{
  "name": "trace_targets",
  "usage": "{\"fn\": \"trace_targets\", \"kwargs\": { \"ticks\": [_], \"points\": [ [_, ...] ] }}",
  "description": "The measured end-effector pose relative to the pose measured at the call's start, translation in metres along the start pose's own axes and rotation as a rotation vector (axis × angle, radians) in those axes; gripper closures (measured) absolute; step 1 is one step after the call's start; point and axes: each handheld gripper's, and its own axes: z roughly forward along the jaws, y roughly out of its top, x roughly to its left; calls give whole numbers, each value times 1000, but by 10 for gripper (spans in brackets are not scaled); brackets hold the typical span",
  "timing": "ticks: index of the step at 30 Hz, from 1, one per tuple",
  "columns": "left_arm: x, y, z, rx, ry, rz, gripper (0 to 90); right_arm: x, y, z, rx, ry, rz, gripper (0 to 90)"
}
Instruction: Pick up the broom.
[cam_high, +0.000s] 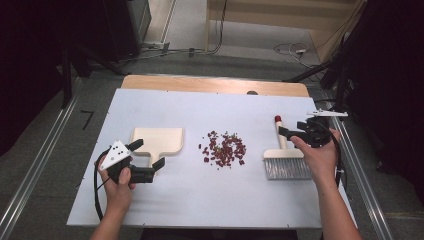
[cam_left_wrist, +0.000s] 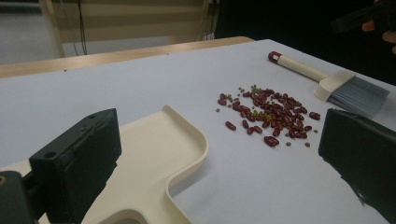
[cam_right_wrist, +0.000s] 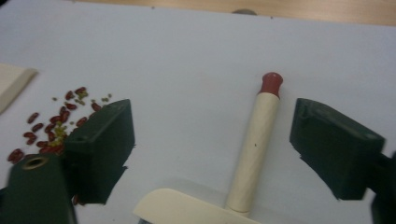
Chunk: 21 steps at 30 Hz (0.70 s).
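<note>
A cream dustpan (cam_high: 157, 140) (cam_left_wrist: 159, 154) lies at the left of the white table, its handle pointing toward me. My left gripper (cam_high: 147, 156) (cam_left_wrist: 224, 135) stands open, one jaw on each side of that handle without touching it. A pile of red and green beans (cam_high: 224, 148) (cam_left_wrist: 268, 112) (cam_right_wrist: 51, 126) sits in the middle. To the right lies a brush (cam_high: 286, 162) (cam_left_wrist: 348, 88) with grey bristles and a cream, red-tipped handle (cam_right_wrist: 254, 144). My right gripper (cam_high: 291, 130) (cam_right_wrist: 215, 121) hovers open over that handle, which lies between the jaws with gaps on both sides.
The white table top (cam_high: 200, 195) has bare room in front of the beans and toward the near edge. A wooden strip (cam_high: 215, 84) borders the far side. Metal rails (cam_high: 30, 175) run along the floor on both sides, and cables lie on the floor beyond.
</note>
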Motion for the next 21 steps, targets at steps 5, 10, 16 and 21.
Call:
{"fn": "trace_targets", "kwargs": {
  "ticks": [5,10,16,21],
  "points": [
    [-2,0,0,5,-10,14,0,-4,0,15,76,-38,-10,259],
    [-5,-2,2,25,-19,30,0,-5,-4,27,141,-78,-43,379],
    [-7,-2,2,32,-22,40,0,-9,-12,36,142,-130,-35,449],
    [-8,-4,4,41,-30,38,0,-13,-16,41,172,-105,15,506]
  ]
}}
